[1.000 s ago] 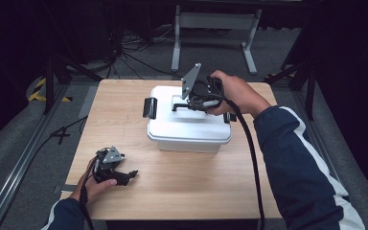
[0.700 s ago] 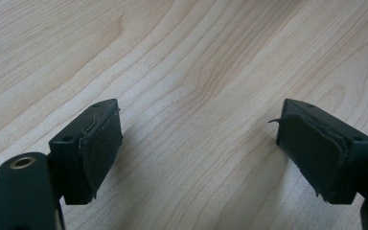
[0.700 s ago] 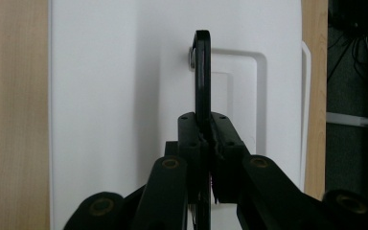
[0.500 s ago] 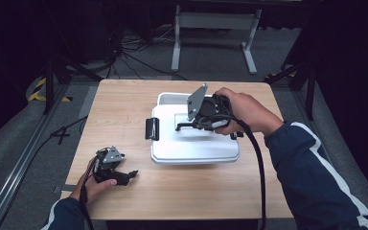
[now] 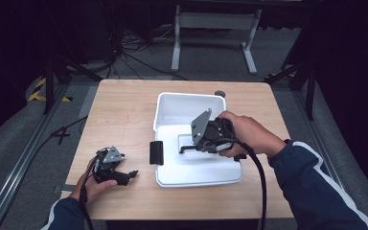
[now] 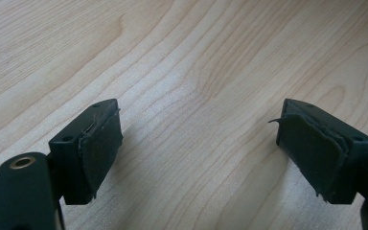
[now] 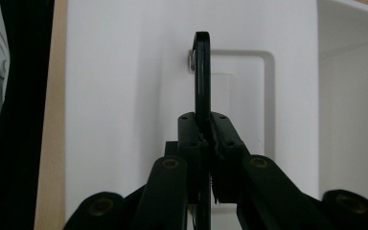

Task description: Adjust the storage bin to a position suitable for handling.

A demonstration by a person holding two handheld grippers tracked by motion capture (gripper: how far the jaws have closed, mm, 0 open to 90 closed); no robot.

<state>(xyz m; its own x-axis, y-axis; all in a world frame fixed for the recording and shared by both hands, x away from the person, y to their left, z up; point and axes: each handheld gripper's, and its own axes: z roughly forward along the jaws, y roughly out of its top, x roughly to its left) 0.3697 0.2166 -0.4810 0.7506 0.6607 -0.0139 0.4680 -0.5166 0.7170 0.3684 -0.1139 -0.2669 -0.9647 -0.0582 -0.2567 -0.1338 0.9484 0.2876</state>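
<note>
Currently the right gripper is clamped on the lid's black handle; the lid sits toward the person from the open white box, overlapping its near edge. Left gripper rests wide open on the table, well apart to the lid's left.

A lab or test studio: beyond the right claw, a pale wooden bench stands on grey carpet amid black curtains, loose cables and a metal stand.
</note>
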